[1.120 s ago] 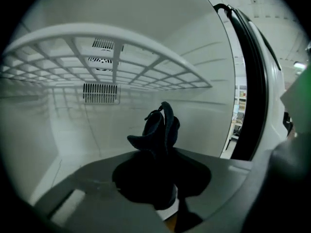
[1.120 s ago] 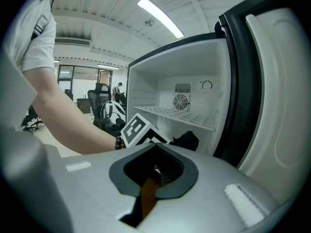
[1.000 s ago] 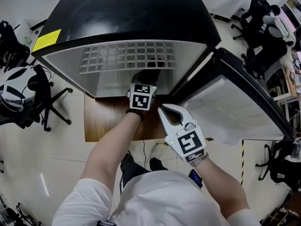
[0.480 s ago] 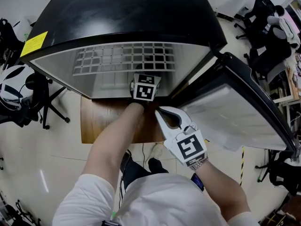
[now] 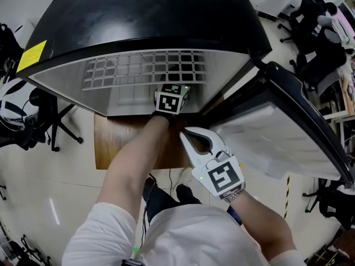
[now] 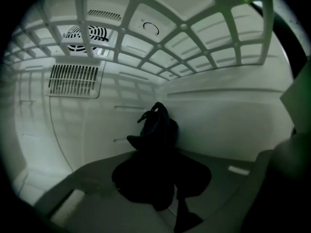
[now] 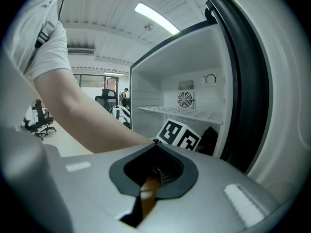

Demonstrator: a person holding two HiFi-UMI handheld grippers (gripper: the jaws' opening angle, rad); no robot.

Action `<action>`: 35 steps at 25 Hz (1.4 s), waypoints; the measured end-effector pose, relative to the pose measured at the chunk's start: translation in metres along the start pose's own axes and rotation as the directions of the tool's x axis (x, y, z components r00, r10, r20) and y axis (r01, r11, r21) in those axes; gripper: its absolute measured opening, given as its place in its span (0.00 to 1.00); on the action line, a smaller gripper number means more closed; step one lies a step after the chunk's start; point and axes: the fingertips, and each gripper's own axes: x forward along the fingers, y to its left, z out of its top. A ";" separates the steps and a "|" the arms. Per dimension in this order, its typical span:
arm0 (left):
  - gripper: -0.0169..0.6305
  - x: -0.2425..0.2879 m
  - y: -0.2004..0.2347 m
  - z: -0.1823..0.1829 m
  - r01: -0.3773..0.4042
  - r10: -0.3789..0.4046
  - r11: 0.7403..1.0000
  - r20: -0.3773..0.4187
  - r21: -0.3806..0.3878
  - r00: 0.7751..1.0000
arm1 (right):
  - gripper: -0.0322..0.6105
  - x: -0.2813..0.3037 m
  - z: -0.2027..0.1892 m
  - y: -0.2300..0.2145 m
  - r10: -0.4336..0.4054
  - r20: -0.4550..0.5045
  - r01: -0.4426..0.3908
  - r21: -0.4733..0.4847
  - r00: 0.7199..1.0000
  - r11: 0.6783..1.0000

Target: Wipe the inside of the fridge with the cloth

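The black mini fridge (image 5: pixel 150 15) stands with its door (image 5: pixel 277 126) swung open to the right. My left gripper reaches in under the wire shelf (image 5: pixel 138 68); only its marker cube (image 5: pixel 171 102) shows in the head view. In the left gripper view, my left gripper (image 6: pixel 156 152) is shut on a dark bunched cloth (image 6: pixel 155 174), close to the white back wall (image 6: pixel 228 125) at the right rear corner. My right gripper (image 5: pixel 186 132) hovers outside the fridge opening, shut and empty; its closed tips (image 7: pixel 155 142) point at the interior.
A wooden board (image 5: pixel 119 143) lies under the fridge front. Office chairs (image 5: pixel 28 121) stand left, more chairs (image 5: pixel 316 43) at the right. A fan vent (image 6: pixel 85 33) and a grille (image 6: pixel 73 79) sit on the back wall. The wire shelf (image 6: pixel 184 28) hangs close above the left gripper.
My left gripper has gone deeper into the fridge with the cloth. The right gripper has stayed where it was.
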 end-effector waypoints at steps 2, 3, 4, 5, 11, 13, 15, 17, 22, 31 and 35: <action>0.14 0.001 -0.009 0.003 0.045 -0.045 0.999 0.005 0.015 0.999 | 0.05 0.000 0.000 0.000 0.000 0.001 0.000 0.001 1.000 1.000; 0.14 0.001 -0.013 0.002 0.064 -0.064 0.998 0.004 0.020 0.998 | 0.05 0.000 0.000 0.000 -0.001 0.002 0.001 0.002 1.000 1.000; 0.13 0.001 -0.016 0.001 0.082 -0.082 0.996 0.003 0.024 0.997 | 0.05 -0.001 0.000 0.000 -0.002 0.004 0.002 0.003 1.000 1.000; 0.13 0.001 -0.020 0.001 0.100 -0.100 0.995 0.004 0.029 0.995 | 0.05 -0.001 0.000 0.001 -0.003 0.005 0.003 0.004 1.000 1.000; 0.13 -0.011 -0.038 0.004 0.178 -0.178 0.983 0.001 0.039 0.984 | 0.05 -0.004 0.002 0.007 0.000 0.010 0.000 -0.001 1.000 1.000; 0.13 -0.016 -0.042 0.004 0.193 -0.193 0.980 0.003 0.052 0.981 | 0.05 -0.005 0.002 0.010 0.001 0.011 -0.001 0.000 1.000 1.000; 0.13 -0.022 -0.047 0.005 0.207 -0.208 0.976 0.003 0.063 0.978 | 0.05 -0.006 0.004 0.013 0.002 0.015 -0.002 -0.001 1.000 1.000; 0.13 -0.028 -0.052 0.004 0.219 -0.220 0.973 0.002 0.073 0.975 | 0.05 -0.007 0.005 0.016 0.005 0.018 -0.005 -0.006 1.000 1.000; 0.13 -0.042 -0.063 0.002 0.243 -0.244 0.966 0.007 0.087 0.970 | 0.05 -0.011 0.006 0.024 0.005 0.023 -0.005 -0.010 1.000 1.000; 0.13 -0.067 -0.082 -0.003 0.280 -0.284 0.953 0.017 0.118 0.959 | 0.05 -0.017 0.005 0.032 0.005 0.027 -0.005 -0.010 1.000 1.000; 0.13 -0.076 -0.089 -0.006 0.293 -0.298 0.947 0.018 0.133 0.954 | 0.05 -0.018 0.007 0.035 0.011 0.032 -0.010 -0.015 0.999 1.000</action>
